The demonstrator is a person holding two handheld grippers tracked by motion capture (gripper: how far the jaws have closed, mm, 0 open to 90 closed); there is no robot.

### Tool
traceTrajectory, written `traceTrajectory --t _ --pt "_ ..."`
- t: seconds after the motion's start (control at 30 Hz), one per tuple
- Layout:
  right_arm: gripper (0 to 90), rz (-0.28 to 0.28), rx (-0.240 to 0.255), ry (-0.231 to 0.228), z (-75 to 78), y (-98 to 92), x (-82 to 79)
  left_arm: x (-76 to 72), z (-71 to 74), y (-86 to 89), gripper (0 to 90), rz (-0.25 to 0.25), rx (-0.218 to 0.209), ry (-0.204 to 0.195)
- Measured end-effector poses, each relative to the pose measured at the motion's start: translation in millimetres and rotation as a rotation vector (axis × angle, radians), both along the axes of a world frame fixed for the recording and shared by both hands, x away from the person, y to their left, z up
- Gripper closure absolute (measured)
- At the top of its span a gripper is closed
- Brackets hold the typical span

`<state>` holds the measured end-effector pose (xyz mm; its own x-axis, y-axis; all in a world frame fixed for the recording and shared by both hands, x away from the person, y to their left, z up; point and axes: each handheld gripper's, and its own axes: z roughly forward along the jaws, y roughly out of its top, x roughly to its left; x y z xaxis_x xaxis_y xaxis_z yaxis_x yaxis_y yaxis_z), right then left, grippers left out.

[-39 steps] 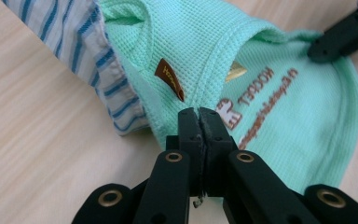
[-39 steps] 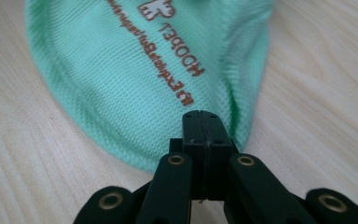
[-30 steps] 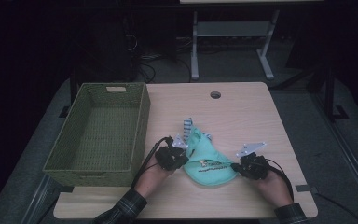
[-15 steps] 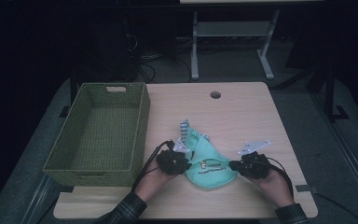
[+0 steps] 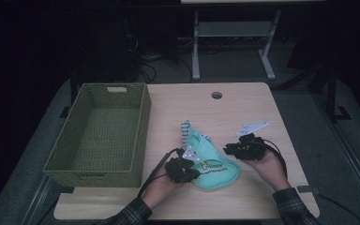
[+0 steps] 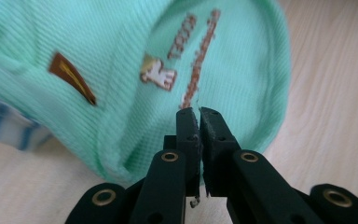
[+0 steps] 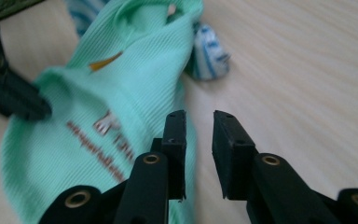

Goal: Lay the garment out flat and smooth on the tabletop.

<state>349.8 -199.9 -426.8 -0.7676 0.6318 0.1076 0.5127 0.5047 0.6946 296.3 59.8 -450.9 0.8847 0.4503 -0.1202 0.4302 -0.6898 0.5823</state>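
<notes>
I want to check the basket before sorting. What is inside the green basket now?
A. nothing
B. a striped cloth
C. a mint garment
A: the high view shows the basket bare inside, while the mint garment lies on the table.
</notes>
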Motion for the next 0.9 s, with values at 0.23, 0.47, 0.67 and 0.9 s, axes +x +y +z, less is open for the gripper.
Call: traceTrajectory --t 0.23,0.47,0.67,0.9 --pt "71.4 0.010 0.018 0.000 -0.2 15.9 32.2 1.4 -2.2 8.7 86.4 0.003 0.049 -0.011" --pt "65.1 0.040 0.007 0.027 -10.7 34.5 56.6 8.2 -1.9 22.2 86.6 0.043 0.054 -0.012" --pt "61.1 0.072 0.040 0.054 -22.7 39.8 68.0 8.2 -1.8 22.2 86.9 0.043 0.060 -0.019" --pt "76.2 0.115 0.050 0.086 -37.6 45.6 73.0 8.5 -1.9 22.3 86.9 0.041 0.058 -0.021"
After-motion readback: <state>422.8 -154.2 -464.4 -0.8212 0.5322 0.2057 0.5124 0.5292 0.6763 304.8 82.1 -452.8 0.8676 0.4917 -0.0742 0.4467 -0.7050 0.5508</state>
